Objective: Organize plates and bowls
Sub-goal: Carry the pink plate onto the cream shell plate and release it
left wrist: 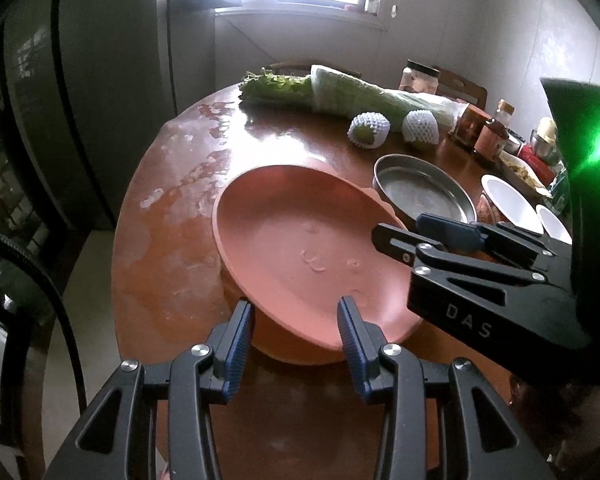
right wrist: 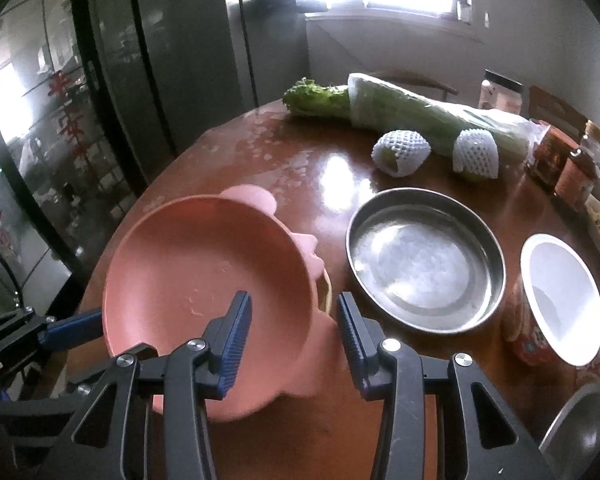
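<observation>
Both grippers, left [left wrist: 296, 334] and right [right wrist: 294, 330], stood partly open astride the pink plate's [right wrist: 204, 264] near rim; whether the pads pressed it, cannot tell. Plate sat tilted on a second pink dish [right wrist: 256, 196] at the table's [left wrist: 172, 208] left. Risk: slipping off the uneven dish toward the steel pan [right wrist: 424, 260] on its right.

Tilted pink plate [left wrist: 300, 240] held over another pink dish, seemingly; steel pan [right wrist: 424, 260] beside
</observation>
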A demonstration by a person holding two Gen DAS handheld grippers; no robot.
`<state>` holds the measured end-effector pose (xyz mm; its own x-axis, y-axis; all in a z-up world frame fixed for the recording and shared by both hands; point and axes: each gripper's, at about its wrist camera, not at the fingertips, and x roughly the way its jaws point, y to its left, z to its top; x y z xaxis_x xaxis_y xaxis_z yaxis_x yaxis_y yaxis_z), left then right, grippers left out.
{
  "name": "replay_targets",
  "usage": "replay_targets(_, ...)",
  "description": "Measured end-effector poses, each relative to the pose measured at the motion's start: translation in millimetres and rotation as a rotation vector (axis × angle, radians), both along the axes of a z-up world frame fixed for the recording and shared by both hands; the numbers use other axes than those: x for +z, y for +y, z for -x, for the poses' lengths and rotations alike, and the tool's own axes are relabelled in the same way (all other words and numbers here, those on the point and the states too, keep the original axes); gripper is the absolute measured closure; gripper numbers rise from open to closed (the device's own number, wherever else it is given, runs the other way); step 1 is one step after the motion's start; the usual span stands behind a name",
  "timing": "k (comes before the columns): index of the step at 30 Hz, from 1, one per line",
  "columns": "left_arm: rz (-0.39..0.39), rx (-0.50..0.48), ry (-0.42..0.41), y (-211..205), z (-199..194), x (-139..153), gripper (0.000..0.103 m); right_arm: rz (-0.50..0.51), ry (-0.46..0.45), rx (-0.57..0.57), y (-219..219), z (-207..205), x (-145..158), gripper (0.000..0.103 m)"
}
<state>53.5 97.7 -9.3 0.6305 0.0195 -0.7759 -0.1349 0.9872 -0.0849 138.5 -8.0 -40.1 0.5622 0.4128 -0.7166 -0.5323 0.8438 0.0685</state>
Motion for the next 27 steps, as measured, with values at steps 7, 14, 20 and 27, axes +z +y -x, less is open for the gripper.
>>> replay_targets(7, 0.007, 0.000, 0.002, 3, -1, -3, 0.060, 0.015, 0.002, 0.007, 6, -3, -6, 0.057)
replay_targets(14, 0.021, 0.010, -0.017, 8, 3, 0, 0.060, 0.003, 0.000, 0.010, 3, 2, -7, 0.057)
replay_targets(20, 0.019, 0.010, -0.025, 14, 6, 2, 0.060, -0.007, 0.018, 0.019, 0, 7, -6, 0.057)
replay_targets(27, 0.002, 0.026, -0.028, 14, 6, 2, 0.060, -0.029, 0.035, 0.031, -4, 18, -3, 0.057)
